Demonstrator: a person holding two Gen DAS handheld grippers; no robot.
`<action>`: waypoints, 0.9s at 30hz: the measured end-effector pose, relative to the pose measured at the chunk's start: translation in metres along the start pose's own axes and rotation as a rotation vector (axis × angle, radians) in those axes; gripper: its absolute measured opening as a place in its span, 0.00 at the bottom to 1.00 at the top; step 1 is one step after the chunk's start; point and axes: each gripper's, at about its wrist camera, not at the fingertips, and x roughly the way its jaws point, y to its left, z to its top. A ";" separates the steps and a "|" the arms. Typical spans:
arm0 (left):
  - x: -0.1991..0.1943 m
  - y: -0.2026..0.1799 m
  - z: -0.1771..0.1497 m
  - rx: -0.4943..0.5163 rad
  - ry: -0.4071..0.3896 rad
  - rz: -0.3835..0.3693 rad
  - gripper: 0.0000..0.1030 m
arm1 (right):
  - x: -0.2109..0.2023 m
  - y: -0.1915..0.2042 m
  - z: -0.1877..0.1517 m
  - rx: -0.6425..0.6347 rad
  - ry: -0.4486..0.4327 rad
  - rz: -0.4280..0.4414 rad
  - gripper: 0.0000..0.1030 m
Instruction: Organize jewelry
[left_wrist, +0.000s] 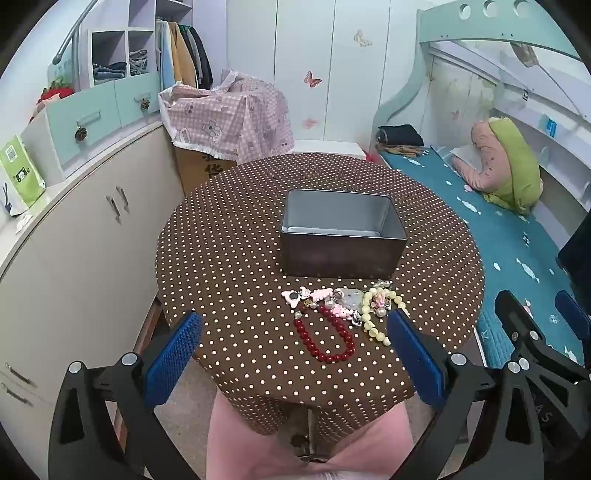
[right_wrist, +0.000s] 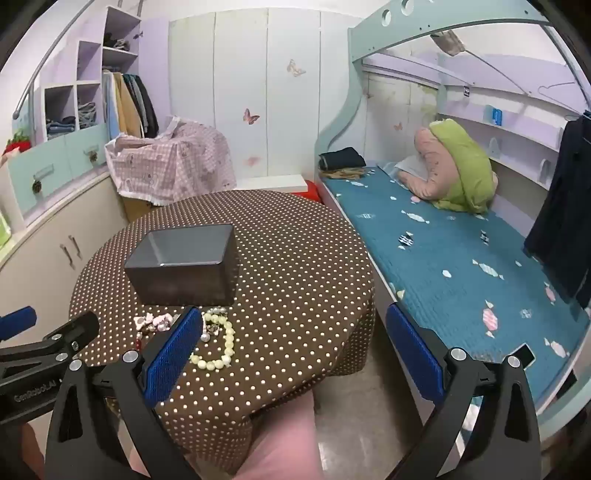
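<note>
Behind jewelry (left_wrist: 340, 317), tin (left_wrist: 341, 236); bed (right_wrist: 461, 258) beside.

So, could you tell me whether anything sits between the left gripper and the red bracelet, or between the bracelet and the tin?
Nothing visible blocks the open left gripper from the red bracelet. Between the bracelet and the open tin lies the rest of the jewelry: pink charms and a yellow bead bracelet, touching or overlapping it.
</note>
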 end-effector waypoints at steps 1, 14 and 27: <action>0.000 0.000 0.000 -0.003 0.004 -0.009 0.94 | 0.000 0.000 0.000 -0.001 0.001 -0.003 0.94; -0.005 0.001 -0.001 0.015 0.006 -0.034 0.94 | 0.012 0.001 -0.002 0.017 0.045 -0.012 0.94; 0.004 0.003 0.005 0.042 0.006 -0.044 0.93 | 0.021 0.006 0.000 0.022 0.079 -0.021 0.94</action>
